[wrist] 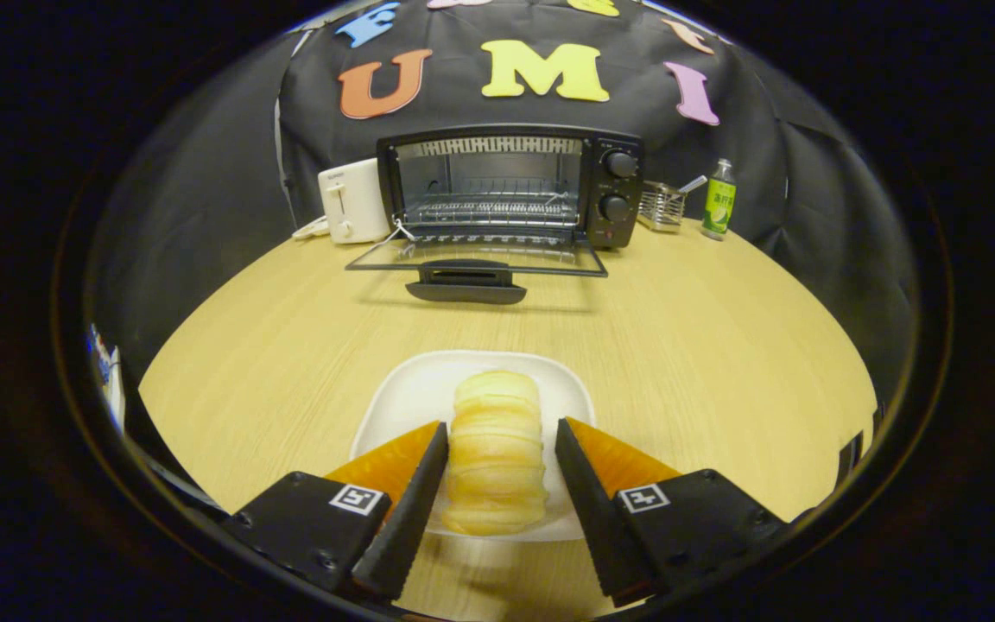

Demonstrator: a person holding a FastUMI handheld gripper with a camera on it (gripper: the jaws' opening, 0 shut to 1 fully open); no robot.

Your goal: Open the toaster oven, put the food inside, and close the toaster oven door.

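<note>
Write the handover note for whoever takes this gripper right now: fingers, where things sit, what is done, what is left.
Gripper: fingers open, one on each side of the pastry, a small gap on both sides, no grip yet.
Pastry: pale, ridged, lying on the white plate on the wooden table, between the fingers.
Toaster oven: beyond the plate at the far side of the table, door folded down flat, wire rack bare.
Done: door opened.
Left: close on the pastry, lift it, carry it forward onto the rack, release, then swing the door up shut.
</note>
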